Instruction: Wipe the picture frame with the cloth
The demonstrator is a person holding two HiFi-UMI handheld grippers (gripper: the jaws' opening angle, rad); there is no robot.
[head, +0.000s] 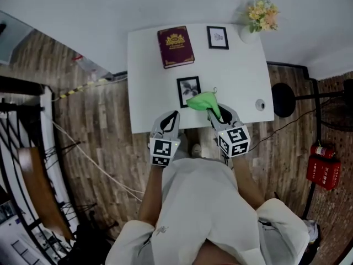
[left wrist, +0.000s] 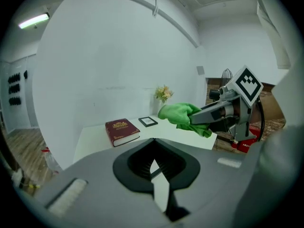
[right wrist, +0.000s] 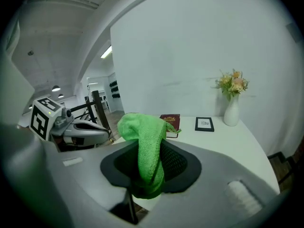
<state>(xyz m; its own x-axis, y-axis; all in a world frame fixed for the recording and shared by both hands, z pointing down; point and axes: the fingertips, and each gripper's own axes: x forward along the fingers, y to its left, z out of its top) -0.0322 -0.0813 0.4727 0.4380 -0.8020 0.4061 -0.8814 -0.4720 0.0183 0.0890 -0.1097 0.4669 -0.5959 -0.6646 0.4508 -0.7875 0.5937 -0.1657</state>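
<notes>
- White table: everything sits on it, and the frame I'm after lies near my front edge, so a hard sideways swipe could probably shove it off onto the floor.
- Left gripper: jaws together with nothing in them, hanging just off the table's front edge. Nothing is pinning the frame, which is why I reckon it might skate around once I start rubbing.
- Right gripper: clamped on the green cloth, which bunches out past the tips.
- Maroon book: well behind the frame, out of harm's way I'd say.
- Picture frame: lying flat, with the cloth over its right edge. I can't tell if they're touching yet. If the cloth wad is too thin, the jaw tips could scrape the glass.
- Second small frame and flower vase: at the back; an overshoot could tip the vase.
- Writing: gold crest and lettering on the book, too small to read. The cubes carry only square markers.
</notes>
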